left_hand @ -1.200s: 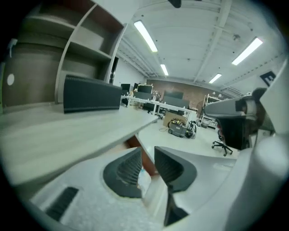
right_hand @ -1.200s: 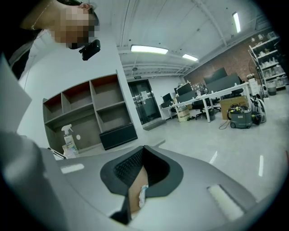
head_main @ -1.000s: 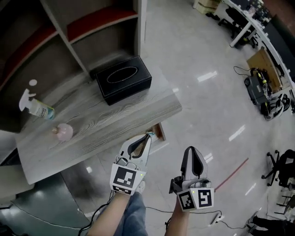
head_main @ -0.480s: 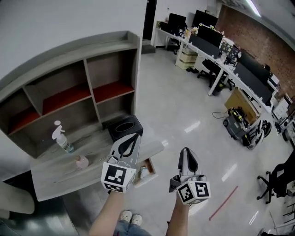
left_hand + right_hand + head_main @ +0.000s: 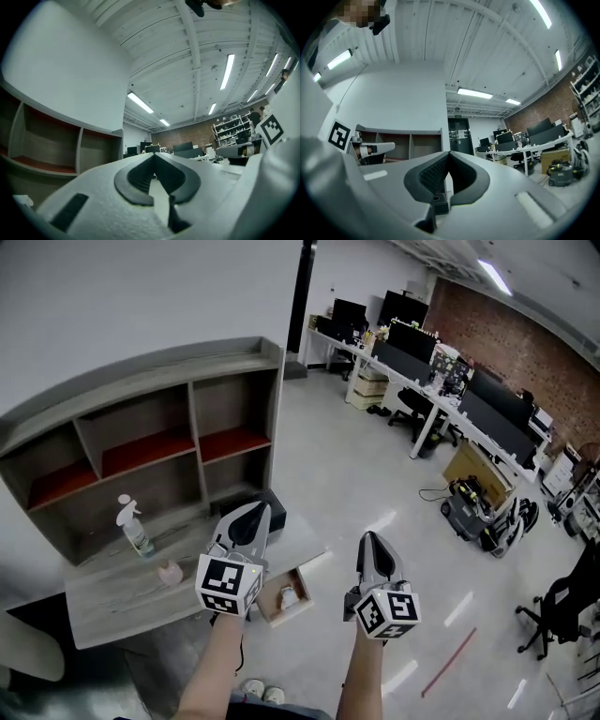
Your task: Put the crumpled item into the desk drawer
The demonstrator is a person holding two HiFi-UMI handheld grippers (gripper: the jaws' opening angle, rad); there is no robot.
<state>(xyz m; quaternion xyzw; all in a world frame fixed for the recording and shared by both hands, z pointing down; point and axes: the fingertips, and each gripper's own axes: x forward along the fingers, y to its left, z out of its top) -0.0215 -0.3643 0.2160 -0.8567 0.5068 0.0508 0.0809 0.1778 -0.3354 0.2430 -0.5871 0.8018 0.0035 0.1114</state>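
Left gripper [image 5: 255, 512] and right gripper [image 5: 371, 540] hang clenched and empty above the desk [image 5: 112, 601], and a white wad [image 5: 289, 596], likely the crumpled item, lies in the open drawer [image 5: 266, 604], so the task looks done.

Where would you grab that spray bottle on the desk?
Probably round the narrow body of the spray bottle, below its white trigger head, coming in level from the front of the desk: it stands upright, and the shelf unit blocks the back.
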